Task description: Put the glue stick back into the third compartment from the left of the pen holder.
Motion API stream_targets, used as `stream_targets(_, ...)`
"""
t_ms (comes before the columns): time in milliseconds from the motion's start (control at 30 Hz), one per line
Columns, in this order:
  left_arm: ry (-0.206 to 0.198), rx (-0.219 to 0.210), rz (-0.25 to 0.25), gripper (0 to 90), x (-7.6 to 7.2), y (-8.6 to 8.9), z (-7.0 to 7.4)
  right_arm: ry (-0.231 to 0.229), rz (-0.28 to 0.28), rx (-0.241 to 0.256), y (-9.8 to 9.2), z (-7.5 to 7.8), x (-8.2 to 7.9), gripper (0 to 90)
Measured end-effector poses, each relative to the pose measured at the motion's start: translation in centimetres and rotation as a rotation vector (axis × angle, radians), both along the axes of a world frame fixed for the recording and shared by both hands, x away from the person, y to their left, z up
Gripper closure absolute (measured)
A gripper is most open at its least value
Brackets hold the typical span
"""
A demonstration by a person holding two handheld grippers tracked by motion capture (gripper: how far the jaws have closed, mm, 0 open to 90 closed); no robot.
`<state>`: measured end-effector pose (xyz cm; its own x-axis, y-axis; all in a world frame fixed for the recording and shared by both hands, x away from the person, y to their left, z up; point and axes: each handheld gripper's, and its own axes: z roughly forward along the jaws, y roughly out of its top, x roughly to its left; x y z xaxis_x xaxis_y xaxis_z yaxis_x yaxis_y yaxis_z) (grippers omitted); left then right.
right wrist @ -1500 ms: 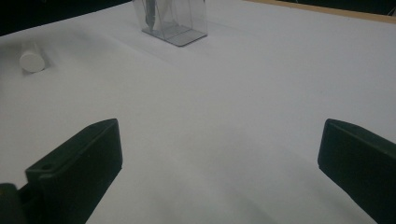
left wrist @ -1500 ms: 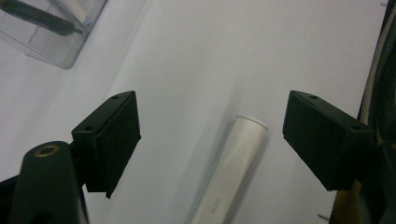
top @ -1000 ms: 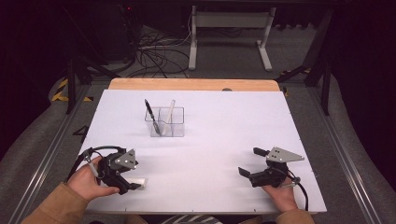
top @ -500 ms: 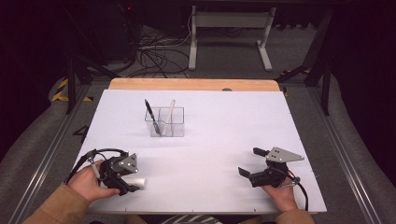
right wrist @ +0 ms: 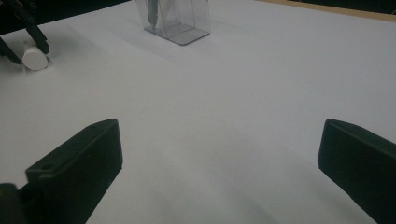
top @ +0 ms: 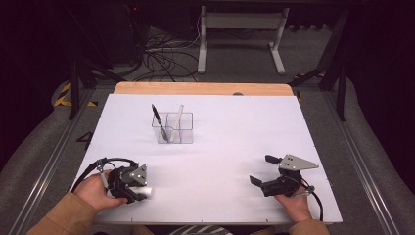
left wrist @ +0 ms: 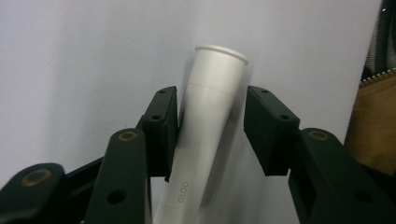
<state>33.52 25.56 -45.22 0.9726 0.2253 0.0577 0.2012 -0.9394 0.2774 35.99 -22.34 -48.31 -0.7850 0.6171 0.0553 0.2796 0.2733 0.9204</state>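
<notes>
Lying between the left gripper's [left wrist: 210, 135] two jaws: one white tube [left wrist: 205, 135], touching one jaw, a gap showing at the other; jaws apart, not yet pinching. Right gripper [top: 264, 171] rests on the white table [top: 235, 142] with jaws spread wide, nothing between them. Beyond both: one clear holder [top: 174, 128] with one black pen [top: 159, 122] and one pale stick [top: 179, 115].

White-covered table [top: 235, 142] with wooden far edge, clear divided holder [top: 174, 128] standing left of centre, white tube [left wrist: 205, 126] lying at near-left corner
</notes>
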Motion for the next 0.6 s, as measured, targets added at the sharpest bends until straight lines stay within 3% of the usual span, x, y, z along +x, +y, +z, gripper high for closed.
stream_targets(367, -0.014, 0.047, -0.064, 67.1, 0.12, -0.2, -0.06, 0.001, 0.0, 0.0, -0.01, 0.01, -0.01, 0.5)
stream_targets(600, 0.0, 0.054, -0.058, 67.8, 0.09, -0.23, 0.02, 0.003, 0.002, 0.001, -0.03, 0.02, 0.0, 0.5)
